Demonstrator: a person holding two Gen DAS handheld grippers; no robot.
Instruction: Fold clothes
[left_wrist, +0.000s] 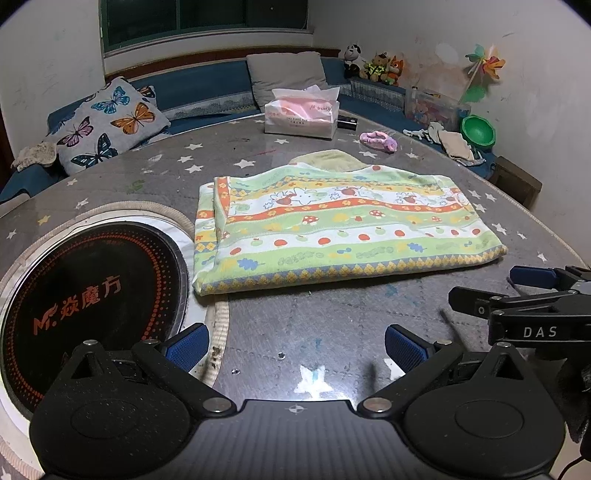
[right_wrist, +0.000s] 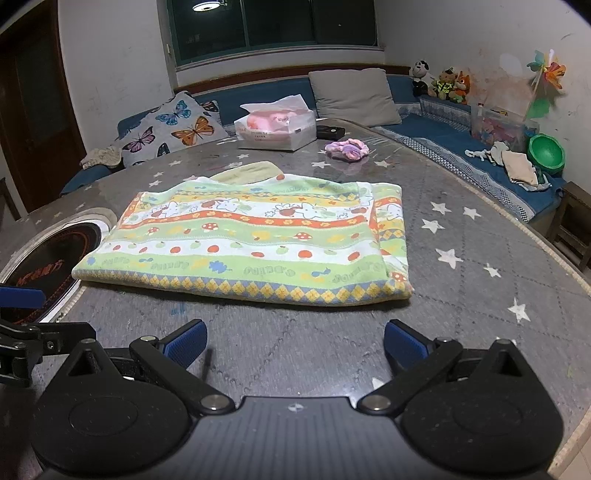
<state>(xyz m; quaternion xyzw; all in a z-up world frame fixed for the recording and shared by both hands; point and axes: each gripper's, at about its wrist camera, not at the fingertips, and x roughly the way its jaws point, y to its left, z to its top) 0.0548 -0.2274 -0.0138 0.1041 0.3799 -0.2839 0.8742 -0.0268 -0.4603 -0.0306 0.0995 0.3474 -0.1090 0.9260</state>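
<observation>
Left claw (left_wrist: 295, 349), left wrist view: jaws spread wide, nothing held, hovering over the table (left_wrist: 332, 332); the folded towel (left_wrist: 332, 229) lies flat just ahead of it, near edge toward the claw, and the right claw (left_wrist: 517, 291) sits to its right, state not readable here. Right claw (right_wrist: 295, 347), right wrist view: also wide open and empty, with the towel (right_wrist: 251, 243) ahead and slightly left, a doubled layer at its right end. Judgement: between folds; the next move calls for each claw to pinch a near corner together.
</observation>
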